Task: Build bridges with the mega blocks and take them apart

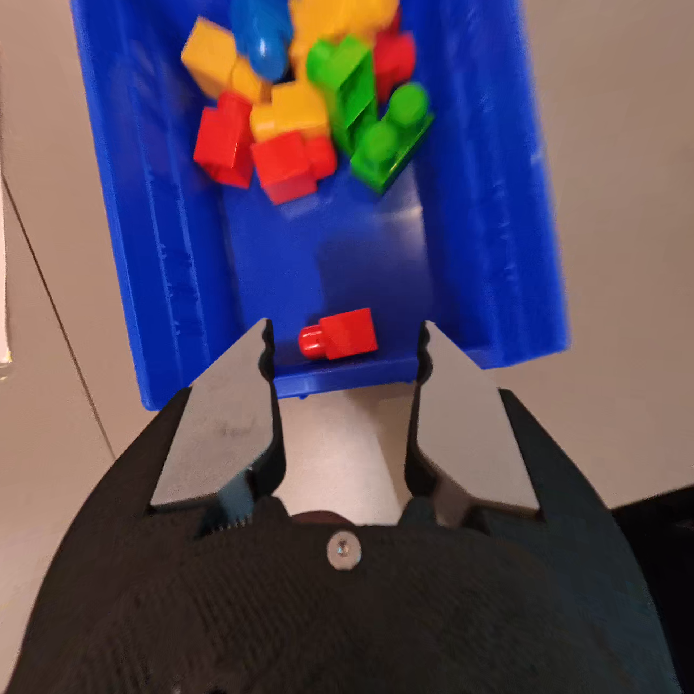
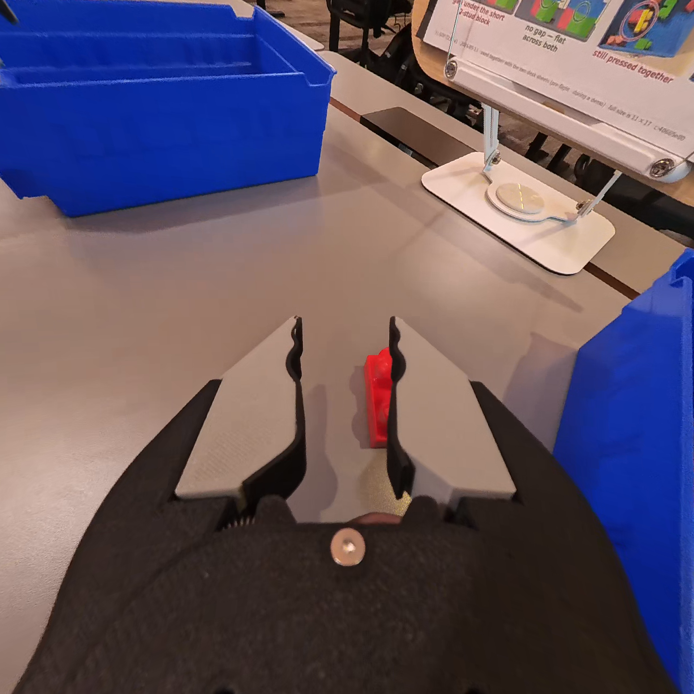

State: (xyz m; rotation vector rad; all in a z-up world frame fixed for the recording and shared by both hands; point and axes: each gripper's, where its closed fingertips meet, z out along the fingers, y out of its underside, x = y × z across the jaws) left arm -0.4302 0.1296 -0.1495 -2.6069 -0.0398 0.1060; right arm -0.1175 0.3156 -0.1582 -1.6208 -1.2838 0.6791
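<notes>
In the left wrist view my left gripper point(image 1: 345, 338) is open above the near end of a blue bin point(image 1: 169, 244). A small red one-stud block point(image 1: 345, 334) lies on its side on the bin floor between the fingertips, with clear gaps to both pads. Several red, yellow, green and blue blocks point(image 1: 300, 101) are piled at the bin's far end. In the right wrist view my right gripper point(image 2: 344, 334) is open above the grey table point(image 2: 187, 300). A flat red block point(image 2: 377, 402) lies on the table below it, partly hidden by the right finger point(image 2: 424, 394); nothing is gripped.
Another blue bin point(image 2: 161, 124) stands at the back left of the right wrist view, and a blue bin wall point(image 2: 638, 432) rises at the right. A white stand point(image 2: 518, 214) with an instruction sheet point(image 2: 563, 41) sits at the back right. My hands' fingertips stand some 35 cm from each other.
</notes>
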